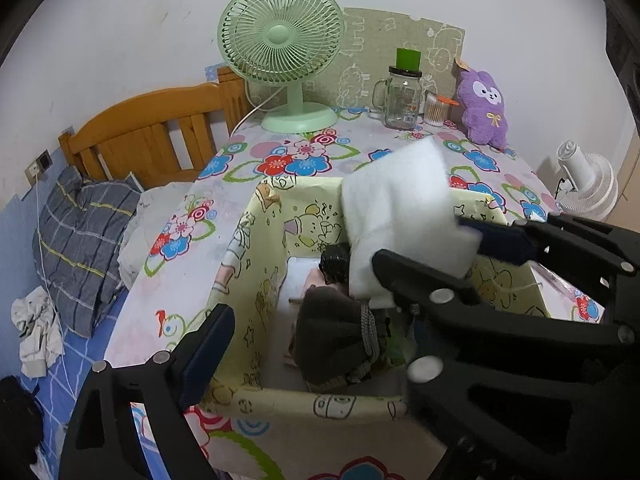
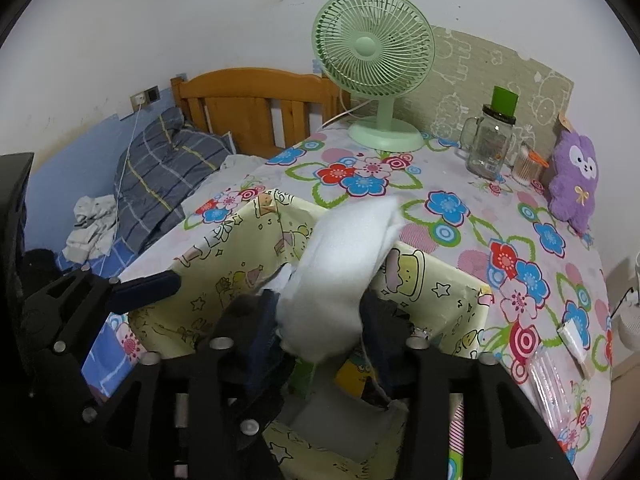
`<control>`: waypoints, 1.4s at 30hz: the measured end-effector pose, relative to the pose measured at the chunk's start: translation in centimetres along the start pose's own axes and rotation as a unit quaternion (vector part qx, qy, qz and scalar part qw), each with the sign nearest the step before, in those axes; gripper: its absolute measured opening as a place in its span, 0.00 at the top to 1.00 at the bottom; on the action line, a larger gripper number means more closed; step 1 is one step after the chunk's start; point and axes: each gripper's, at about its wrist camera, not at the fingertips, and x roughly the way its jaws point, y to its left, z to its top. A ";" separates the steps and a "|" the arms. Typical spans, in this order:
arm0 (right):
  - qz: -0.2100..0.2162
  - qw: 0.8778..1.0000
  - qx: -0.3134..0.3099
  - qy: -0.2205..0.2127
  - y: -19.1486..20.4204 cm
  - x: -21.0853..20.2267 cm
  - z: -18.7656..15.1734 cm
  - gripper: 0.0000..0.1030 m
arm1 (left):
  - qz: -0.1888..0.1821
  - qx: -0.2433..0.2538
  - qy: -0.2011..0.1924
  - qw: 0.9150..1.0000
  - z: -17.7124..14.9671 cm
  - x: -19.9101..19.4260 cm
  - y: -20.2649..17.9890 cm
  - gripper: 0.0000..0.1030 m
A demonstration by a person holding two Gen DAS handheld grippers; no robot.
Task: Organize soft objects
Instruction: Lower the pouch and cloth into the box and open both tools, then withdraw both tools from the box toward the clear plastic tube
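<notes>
A yellow cartoon-print storage box (image 1: 256, 236) (image 2: 224, 264) stands open on the flowered table. Inside lie a dark knitted item (image 1: 340, 332) and other soft things. My right gripper (image 2: 320, 312) is shut on a white foam pad (image 2: 340, 264) and holds it over the box; the pad also shows in the left wrist view (image 1: 400, 216), pinched between the right gripper's fingers (image 1: 500, 240). My left gripper is open at the box's left side; one finger (image 1: 208, 352) shows there, and again in the right wrist view (image 2: 144, 286). A purple plush bunny (image 1: 484, 108) (image 2: 574, 180) sits at the table's far right.
A green desk fan (image 1: 284, 52) (image 2: 372, 64), a glass jar mug (image 1: 402, 96) and a cotton-swab holder (image 1: 434, 110) stand at the back. A bed with a plaid pillow (image 1: 80, 236) lies to the left. A white fan (image 1: 588, 184) stands at the right.
</notes>
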 end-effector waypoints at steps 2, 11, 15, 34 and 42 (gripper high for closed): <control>-0.003 1.000 0.005 -0.002 -0.2 0.0 0.0 0.33 | 0.002 0.001 -0.001 1.000 -0.1 -0.1 -0.1 0.09; -0.028 0.999 0.016 -0.012 -0.8 -1.0 -0.2 0.18 | 0.004 0.006 -0.008 1.000 -0.1 -0.6 -0.9 0.08; -0.047 0.998 0.018 -0.022 -1.3 -1.6 -0.3 0.15 | 0.004 0.006 -0.011 1.000 -0.1 -0.8 -1.3 0.08; -0.090 0.992 0.064 -0.057 -4.4 -6.2 -1.4 0.07 | 0.008 0.023 -0.038 0.999 0.9 -3.3 -4.8 0.05; -0.101 0.989 0.079 -0.074 -6.1 -8.5 -2.4 0.03 | -0.004 0.034 -0.048 0.998 1.0 -4.5 -7.1 0.02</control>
